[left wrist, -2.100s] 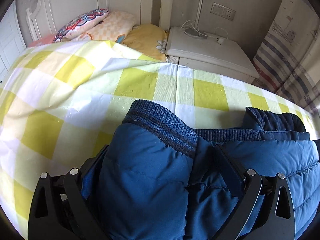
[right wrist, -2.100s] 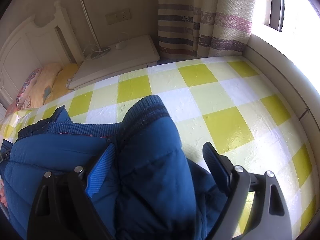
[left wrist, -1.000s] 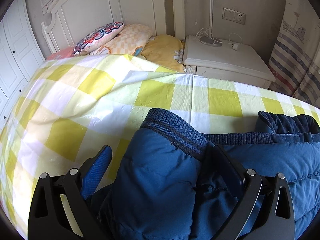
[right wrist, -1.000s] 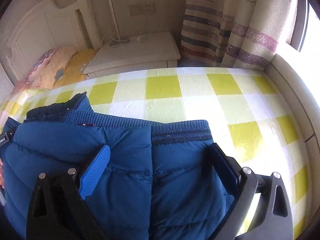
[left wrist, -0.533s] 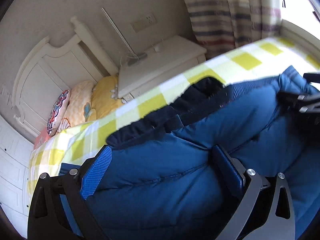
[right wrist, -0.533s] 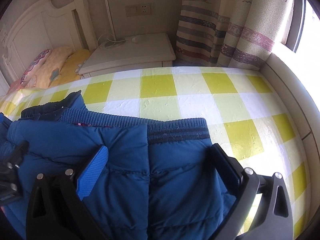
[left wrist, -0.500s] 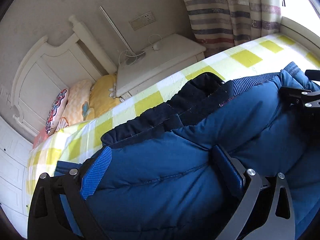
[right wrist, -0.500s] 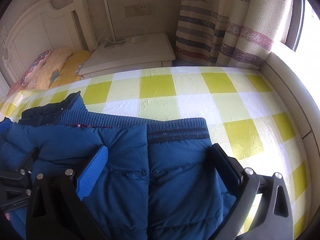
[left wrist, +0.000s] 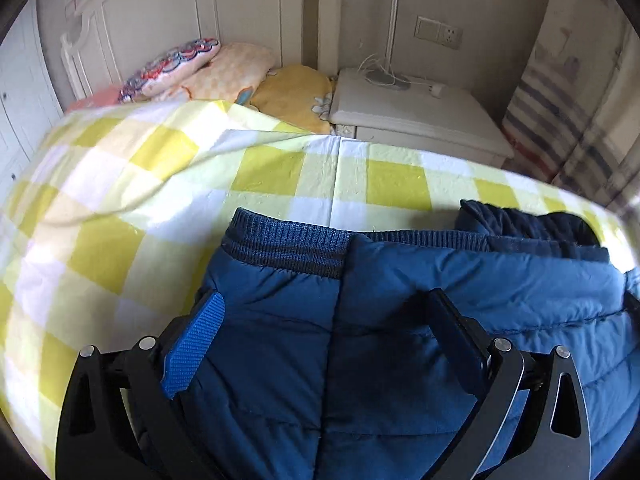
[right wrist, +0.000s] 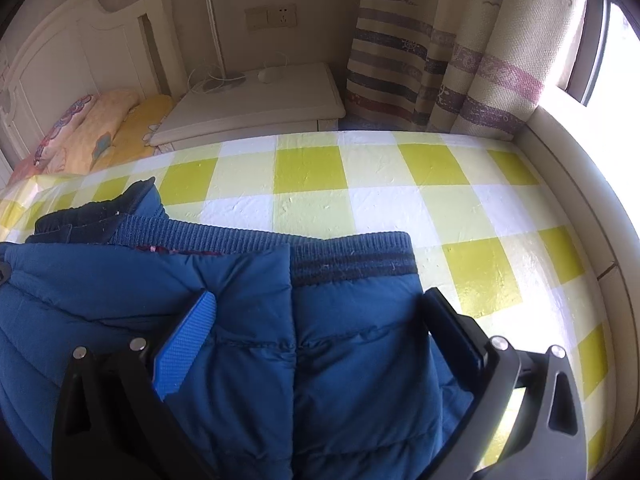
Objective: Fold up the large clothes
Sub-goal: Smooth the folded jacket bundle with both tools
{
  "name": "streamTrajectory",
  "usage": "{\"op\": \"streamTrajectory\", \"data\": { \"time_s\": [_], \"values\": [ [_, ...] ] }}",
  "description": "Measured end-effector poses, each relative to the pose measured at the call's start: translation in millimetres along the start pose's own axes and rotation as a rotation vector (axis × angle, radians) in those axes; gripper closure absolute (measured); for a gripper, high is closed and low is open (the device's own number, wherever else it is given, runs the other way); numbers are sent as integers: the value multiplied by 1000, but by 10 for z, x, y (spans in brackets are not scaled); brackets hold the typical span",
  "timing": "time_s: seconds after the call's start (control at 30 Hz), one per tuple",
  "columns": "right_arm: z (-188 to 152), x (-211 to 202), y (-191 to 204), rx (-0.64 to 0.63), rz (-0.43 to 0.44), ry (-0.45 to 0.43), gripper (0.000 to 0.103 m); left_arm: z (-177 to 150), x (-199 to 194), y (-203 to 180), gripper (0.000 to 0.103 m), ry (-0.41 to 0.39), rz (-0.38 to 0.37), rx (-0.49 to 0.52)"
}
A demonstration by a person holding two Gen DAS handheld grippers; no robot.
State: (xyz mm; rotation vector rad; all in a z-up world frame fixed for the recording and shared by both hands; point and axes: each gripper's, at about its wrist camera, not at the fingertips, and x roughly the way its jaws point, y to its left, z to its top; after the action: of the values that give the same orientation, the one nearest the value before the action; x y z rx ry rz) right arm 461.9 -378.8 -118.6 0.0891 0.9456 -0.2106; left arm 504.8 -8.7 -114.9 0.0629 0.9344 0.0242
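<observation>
A blue puffer jacket (left wrist: 400, 340) with ribbed knit hems lies folded on a bed with a yellow and white checked cover (left wrist: 120, 208). My left gripper (left wrist: 324, 320) is open, its fingers spread over the jacket's left part near a ribbed cuff (left wrist: 288, 240). In the right wrist view the same jacket (right wrist: 260, 340) fills the lower frame. My right gripper (right wrist: 316, 316) is open over its right part, by a ribbed hem (right wrist: 352, 256). Neither gripper holds cloth.
Pillows (left wrist: 224, 76) lie at the white headboard (left wrist: 152, 24). A white nightstand (right wrist: 256, 100) with a lamp base and cables stands beside the bed. Striped curtains (right wrist: 440, 52) and a padded window ledge (right wrist: 580, 184) bound the right side.
Both grippers let go of the jacket sleeves, which now lie folded flat on the body. The left view swung right toward the other gripper, then came back over the left sleeve.
</observation>
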Motion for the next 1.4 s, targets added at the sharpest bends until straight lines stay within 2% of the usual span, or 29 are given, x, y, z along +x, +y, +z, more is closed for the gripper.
{"op": "streamTrajectory", "data": {
  "time_s": [0.03,0.07,0.17,0.23,0.3,0.37,0.4,0.5,0.57,0.63,0.7,0.8,0.87,0.9,1.0,1.17,1.23,1.3,1.4],
  "values": [
    [15,-59,62,-32,-46,5,3,-6,-61,-109,4,-19,65,43],
    [23,-158,124,-52,-78,0,7,-15,-174,-183,4,-52,88,70],
    [-74,-671,414,-115,41,-86,7,-67,-586,-386,4,-155,-29,96],
    [-246,-905,734,-223,79,-96,6,-124,-738,-628,4,-181,-71,148],
    [-447,-919,1072,-338,84,-73,6,-203,-684,-912,4,-173,-77,232],
    [-618,-801,1309,-415,-2,-78,3,-337,-396,-1103,4,-94,-12,306],
    [-631,-782,1308,-395,-3,-79,3,-361,-321,-1084,4,-86,-26,293],
    [-589,-716,1154,-310,76,-18,3,-348,-289,-906,4,-59,-85,236],
    [-569,-729,1000,-259,100,0,3,-351,-354,-765,4,-87,-41,259],
    [-584,-806,772,-206,70,-32,3,-371,-445,-482,4,-115,-16,230],
    [-625,-831,449,-129,58,-49,3,-389,-479,-92,4,-117,-5,153],
    [-719,-752,-68,32,72,-40,3,-439,-424,470,4,-105,59,5],
    [-804,-660,-240,119,134,-35,2,-476,-313,681,4,-54,-69,-75],
    [-826,-630,-225,117,134,-40,2,-475,-285,692,4,-45,-80,-82],
    [-826,-579,-172,102,108,-50,2,-449,-248,573,4,-43,-32,-48],
    [-839,-522,-275,160,176,-34,2,-473,-254,630,4,-40,-60,-80],
    [-822,-570,-218,137,141,-34,3,-459,-302,648,4,-33,-44,-80],
    [-815,-767,-94,77,63,-68,3,-477,-559,567,4,-96,29,-57],
    [-888,-1220,200,-9,115,-169,3,-562,-1008,242,4,-203,-54,16]
  ]
}}
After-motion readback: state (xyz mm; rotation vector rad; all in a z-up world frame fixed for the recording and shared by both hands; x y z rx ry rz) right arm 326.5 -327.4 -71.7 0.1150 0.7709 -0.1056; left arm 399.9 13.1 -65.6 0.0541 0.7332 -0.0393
